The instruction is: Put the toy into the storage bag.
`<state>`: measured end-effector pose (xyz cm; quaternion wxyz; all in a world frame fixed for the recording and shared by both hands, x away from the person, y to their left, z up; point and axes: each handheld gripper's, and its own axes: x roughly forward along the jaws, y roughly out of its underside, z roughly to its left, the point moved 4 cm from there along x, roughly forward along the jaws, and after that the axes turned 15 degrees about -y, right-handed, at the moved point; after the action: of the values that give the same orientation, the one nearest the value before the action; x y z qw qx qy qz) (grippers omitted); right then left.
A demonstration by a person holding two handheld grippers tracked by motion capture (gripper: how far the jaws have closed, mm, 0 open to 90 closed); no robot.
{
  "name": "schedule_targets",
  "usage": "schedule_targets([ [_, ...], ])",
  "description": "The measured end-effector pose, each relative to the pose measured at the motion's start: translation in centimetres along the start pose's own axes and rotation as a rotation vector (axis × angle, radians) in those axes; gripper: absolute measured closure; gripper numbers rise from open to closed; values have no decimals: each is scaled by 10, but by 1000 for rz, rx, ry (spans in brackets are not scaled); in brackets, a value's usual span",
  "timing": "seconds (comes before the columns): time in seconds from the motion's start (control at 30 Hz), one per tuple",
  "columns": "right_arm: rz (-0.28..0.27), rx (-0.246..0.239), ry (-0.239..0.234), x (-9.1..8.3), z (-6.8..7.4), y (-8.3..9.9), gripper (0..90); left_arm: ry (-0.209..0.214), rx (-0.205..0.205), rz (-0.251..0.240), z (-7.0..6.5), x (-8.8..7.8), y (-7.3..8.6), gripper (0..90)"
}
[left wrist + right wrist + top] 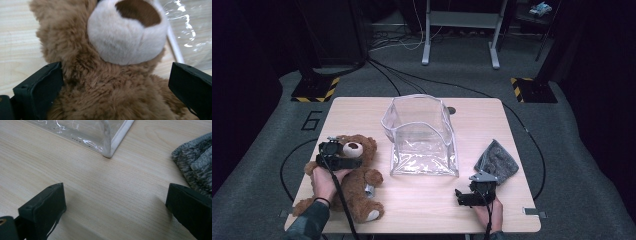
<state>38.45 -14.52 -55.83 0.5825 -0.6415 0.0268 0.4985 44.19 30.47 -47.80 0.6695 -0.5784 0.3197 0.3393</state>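
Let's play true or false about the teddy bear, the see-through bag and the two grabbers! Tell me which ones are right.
1. The teddy bear lies on the table. True.
2. The left gripper has its jaws wide apart around the teddy bear. True.
3. The teddy bear is inside the clear bag. False: it lies beside the bag, on its left in the high view.
4. The right gripper is holding the grey cloth. False: its jaws are open over bare table, with the cloth off to one side.
5. The clear bag stands open at the top. True.
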Motion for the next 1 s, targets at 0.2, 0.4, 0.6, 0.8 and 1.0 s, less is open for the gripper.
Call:
schedule_targets([
  [0.2, -4, 6, -4, 0, 1, 0, 19, -38, -2, 47, 5, 18, 11, 0],
  [0.4, -5, 6, 6, 0, 1, 0, 20, -20, -1, 54, 3, 24, 17, 49],
  [0.6, -3, 5, 1, 0, 1, 0, 20, -32, 30, 18, -1, 24, 20, 245],
  [0.8, -3, 6, -5, 0, 1, 0, 20, -49, 49, -30, 0, 18, 23, 380],
  [1.0, -2, 2, -1, 0, 0, 0, 24, -46, 53, -70, 0, 9, 23, 426],
])
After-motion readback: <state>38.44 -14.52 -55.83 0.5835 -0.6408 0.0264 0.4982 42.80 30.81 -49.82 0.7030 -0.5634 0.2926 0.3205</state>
